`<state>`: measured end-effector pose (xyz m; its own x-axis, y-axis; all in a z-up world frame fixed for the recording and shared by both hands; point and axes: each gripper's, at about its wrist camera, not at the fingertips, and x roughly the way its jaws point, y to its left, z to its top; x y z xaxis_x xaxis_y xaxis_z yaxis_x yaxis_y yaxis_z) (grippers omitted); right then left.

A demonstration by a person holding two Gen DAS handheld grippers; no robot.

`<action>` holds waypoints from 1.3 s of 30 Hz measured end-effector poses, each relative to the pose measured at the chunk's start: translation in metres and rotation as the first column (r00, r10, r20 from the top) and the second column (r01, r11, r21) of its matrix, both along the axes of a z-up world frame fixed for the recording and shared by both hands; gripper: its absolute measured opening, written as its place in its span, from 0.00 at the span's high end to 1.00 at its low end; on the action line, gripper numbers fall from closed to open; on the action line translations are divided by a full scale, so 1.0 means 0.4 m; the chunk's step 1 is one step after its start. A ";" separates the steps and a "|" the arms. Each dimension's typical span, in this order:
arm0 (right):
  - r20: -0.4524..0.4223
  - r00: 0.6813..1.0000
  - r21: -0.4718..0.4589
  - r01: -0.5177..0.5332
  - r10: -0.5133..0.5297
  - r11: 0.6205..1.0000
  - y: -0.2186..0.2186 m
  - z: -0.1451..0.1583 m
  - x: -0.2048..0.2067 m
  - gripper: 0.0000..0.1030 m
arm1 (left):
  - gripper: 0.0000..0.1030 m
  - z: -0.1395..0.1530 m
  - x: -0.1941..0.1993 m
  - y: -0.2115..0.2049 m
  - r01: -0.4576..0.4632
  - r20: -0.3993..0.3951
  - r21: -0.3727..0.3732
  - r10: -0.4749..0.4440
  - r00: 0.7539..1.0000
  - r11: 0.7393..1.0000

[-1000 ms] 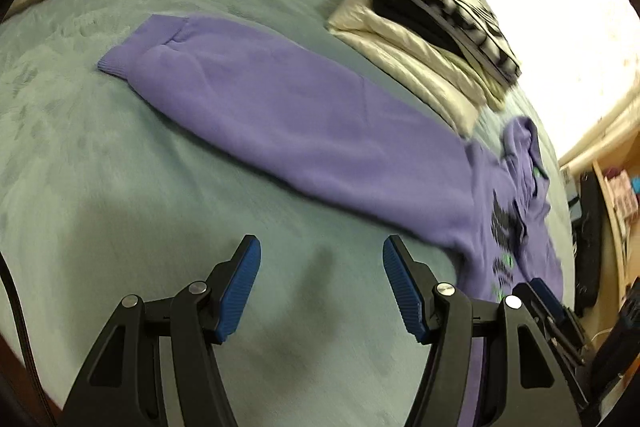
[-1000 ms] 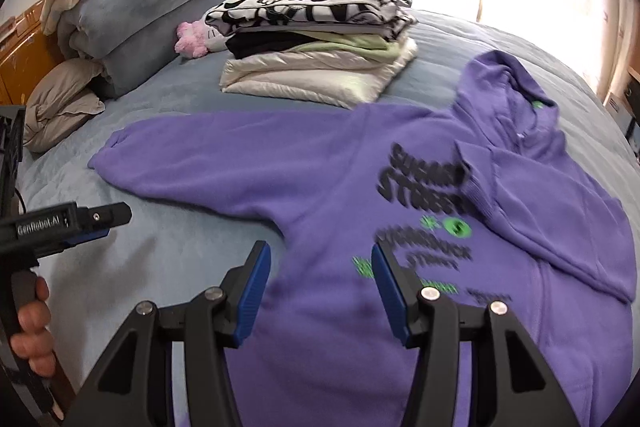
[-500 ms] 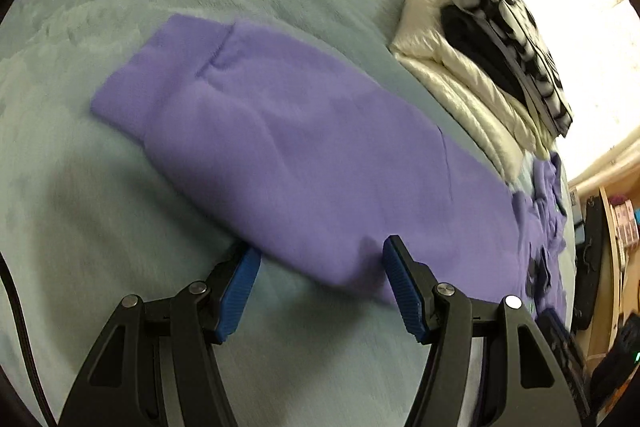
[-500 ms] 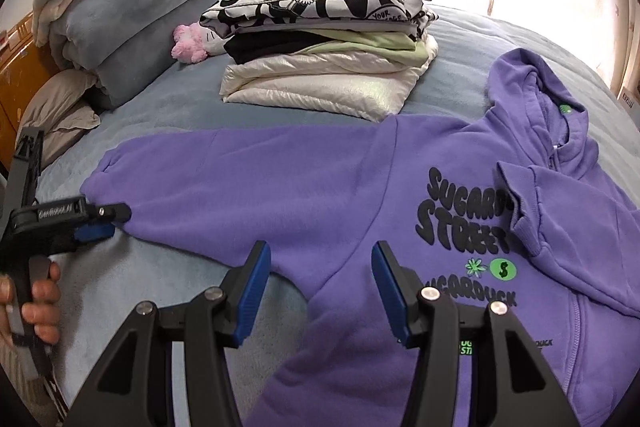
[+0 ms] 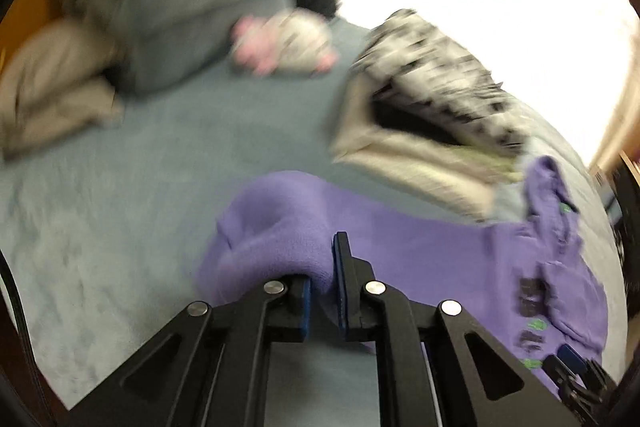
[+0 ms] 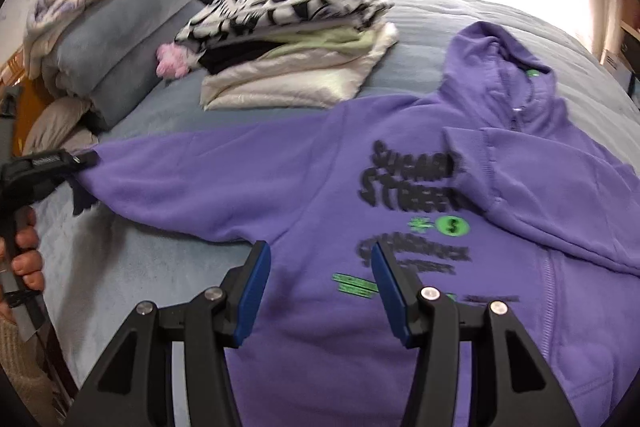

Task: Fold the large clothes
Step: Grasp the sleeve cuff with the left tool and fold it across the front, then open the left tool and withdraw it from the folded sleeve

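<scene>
A purple hoodie [image 6: 320, 187] with black and green print lies front up on the grey-blue bed [image 6: 140, 267]. Its one sleeve is folded across the chest; the other stretches out to the left. My left gripper [image 5: 322, 287] is shut on the cuff end of that sleeve [image 5: 280, 227] and lifts it off the bed; it also shows in the right wrist view [image 6: 80, 159]. My right gripper [image 6: 318, 279] is open and empty, hovering over the hoodie's lower front near the armpit.
A stack of folded clothes [image 6: 296, 47] lies behind the hoodie. A pink and white plush toy [image 5: 280, 43], grey folded blankets [image 6: 132, 39] and a beige pillow [image 5: 52, 87] sit at the bed's head. A bright window is behind.
My left gripper moved onto the sleeve end, closed on it and raised it. The right gripper shifted slightly forward over the hoodie, still open.
</scene>
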<state>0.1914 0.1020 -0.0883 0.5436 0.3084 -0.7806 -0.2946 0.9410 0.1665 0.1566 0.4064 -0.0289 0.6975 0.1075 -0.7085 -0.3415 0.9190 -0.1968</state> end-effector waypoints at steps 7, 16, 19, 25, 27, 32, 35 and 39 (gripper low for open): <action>0.047 0.992 0.057 0.117 -0.120 0.991 -0.170 0.074 -0.040 0.49 | 0.93 0.189 -0.011 -0.302 0.201 0.088 0.096 -0.210 0.974 0.975; 0.052 0.956 0.094 0.283 -0.289 0.954 -0.433 0.088 -0.096 0.49 | 0.92 0.057 0.006 -0.712 0.410 -0.046 0.130 -0.408 0.912 0.903; 0.017 0.943 0.096 0.331 -0.334 0.939 -0.512 0.063 -0.108 0.49 | 0.91 -0.046 0.024 -0.819 0.435 -0.124 0.132 -0.421 0.899 0.891; -0.027 0.925 0.087 0.380 -0.379 0.921 -0.613 0.030 -0.128 0.49 | 0.52 -0.191 0.006 -0.968 0.510 -0.236 0.146 -0.471 0.850 0.847; -0.035 0.924 0.087 0.382 -0.380 0.920 -0.632 0.024 -0.128 0.49 | 0.35 -0.194 -0.015 -0.986 0.517 -0.226 0.161 -0.478 0.849 0.841; -0.039 0.928 0.106 0.371 -0.369 0.922 -0.638 0.018 -0.128 0.49 | 0.28 -0.166 -0.038 -0.956 0.518 -0.196 0.098 -0.494 0.847 0.850; -0.039 0.938 0.121 0.345 -0.343 0.931 -0.627 0.020 -0.130 0.49 | 0.26 -0.153 -0.047 -0.911 0.506 -0.188 0.017 -0.494 0.849 0.862; -0.030 0.959 0.128 0.285 -0.283 0.950 -0.592 0.026 -0.135 0.49 | 0.24 -0.149 -0.080 -0.863 0.505 -0.172 -0.068 -0.508 0.844 0.861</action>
<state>0.1374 -0.1349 -0.0777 0.6150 0.2412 -0.7507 -0.0159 0.9557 0.2941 0.1246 0.0612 -0.0885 0.5139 -0.2412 -0.8232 0.1399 0.9704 -0.1970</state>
